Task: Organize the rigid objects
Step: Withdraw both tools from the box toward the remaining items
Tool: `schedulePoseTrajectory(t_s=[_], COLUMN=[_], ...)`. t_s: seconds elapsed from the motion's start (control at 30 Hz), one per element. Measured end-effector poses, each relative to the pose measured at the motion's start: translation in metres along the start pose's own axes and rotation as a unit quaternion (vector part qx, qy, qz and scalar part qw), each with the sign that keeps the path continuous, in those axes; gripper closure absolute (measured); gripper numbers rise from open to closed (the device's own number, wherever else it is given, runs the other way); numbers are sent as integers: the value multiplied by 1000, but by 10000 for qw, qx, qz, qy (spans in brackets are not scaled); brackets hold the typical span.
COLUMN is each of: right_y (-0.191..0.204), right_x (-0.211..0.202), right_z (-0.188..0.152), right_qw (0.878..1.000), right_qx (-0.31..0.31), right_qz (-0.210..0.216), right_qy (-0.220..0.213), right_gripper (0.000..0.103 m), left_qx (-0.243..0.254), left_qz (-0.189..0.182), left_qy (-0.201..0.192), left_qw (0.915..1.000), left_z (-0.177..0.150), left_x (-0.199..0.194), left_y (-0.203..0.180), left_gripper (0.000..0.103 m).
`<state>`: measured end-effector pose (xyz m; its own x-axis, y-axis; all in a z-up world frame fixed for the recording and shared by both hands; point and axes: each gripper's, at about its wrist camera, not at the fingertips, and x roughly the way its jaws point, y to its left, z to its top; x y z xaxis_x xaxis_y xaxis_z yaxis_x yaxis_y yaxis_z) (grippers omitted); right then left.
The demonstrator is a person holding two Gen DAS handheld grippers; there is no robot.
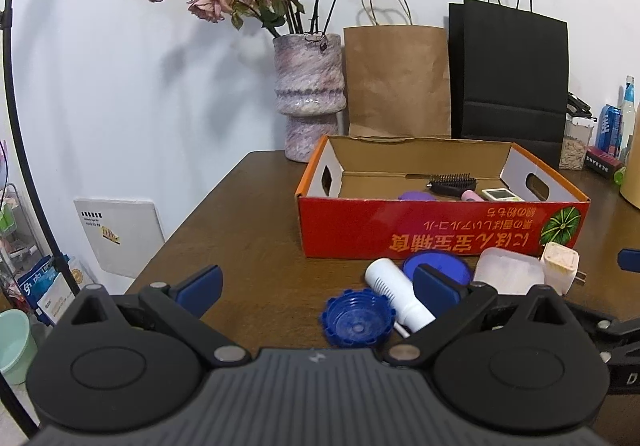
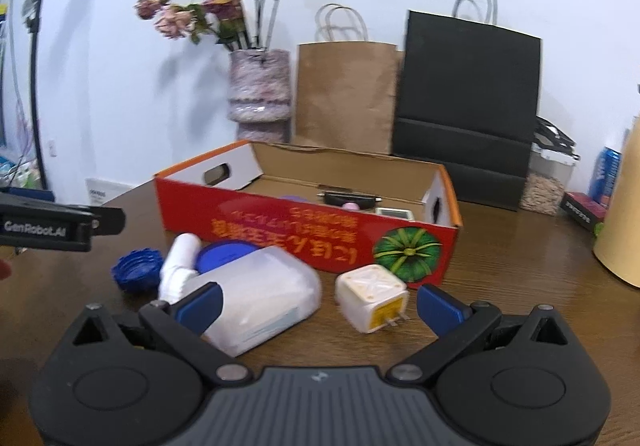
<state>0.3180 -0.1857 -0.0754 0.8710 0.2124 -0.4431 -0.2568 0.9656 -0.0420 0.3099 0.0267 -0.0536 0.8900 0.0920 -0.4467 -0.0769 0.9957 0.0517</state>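
A red cardboard box [image 1: 440,230] [image 2: 304,234] stands open on the brown table [image 1: 248,230]. Inside it lie a black hairbrush [image 1: 452,182], a purple lid, a pink item and a small white device [image 1: 502,194]. In front of the box lie a blue ridged cap [image 1: 356,320] [image 2: 136,270], a white tube [image 1: 398,296] [image 2: 180,262], a blue round lid [image 1: 436,266] [image 2: 224,252], a translucent white case [image 1: 508,272] [image 2: 272,298] and a cream plug adapter [image 1: 560,266] [image 2: 372,296]. My left gripper [image 1: 316,286] is open above the blue cap. My right gripper [image 2: 320,306] is open around the case and adapter.
A marbled vase [image 1: 310,90] of dried roses, a brown paper bag [image 1: 396,82] and a black paper bag [image 1: 512,78] stand behind the box. Cans, a bottle and a jar [image 1: 576,144] stand at the far right. The table's left edge drops to floor clutter.
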Motion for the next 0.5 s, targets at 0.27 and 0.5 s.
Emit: schedulePoseTrajectory(t_s=[0.27,0.5], right_y=[16,16], right_x=[19,39], right_z=[-1,4], right_qw=[9993,9982], right_qx=[-290,-405], right_qz=[187,326], right_qy=[163,290], right_gripper=[0,0], left_qx=[-173,-234], left_qz=[-24,14], left_qy=[-29,0], left_qw=[9998,9997], left_z=[-3,-4], left_x=[-3,-2], left_y=[13,16], left_gripper=[0,0])
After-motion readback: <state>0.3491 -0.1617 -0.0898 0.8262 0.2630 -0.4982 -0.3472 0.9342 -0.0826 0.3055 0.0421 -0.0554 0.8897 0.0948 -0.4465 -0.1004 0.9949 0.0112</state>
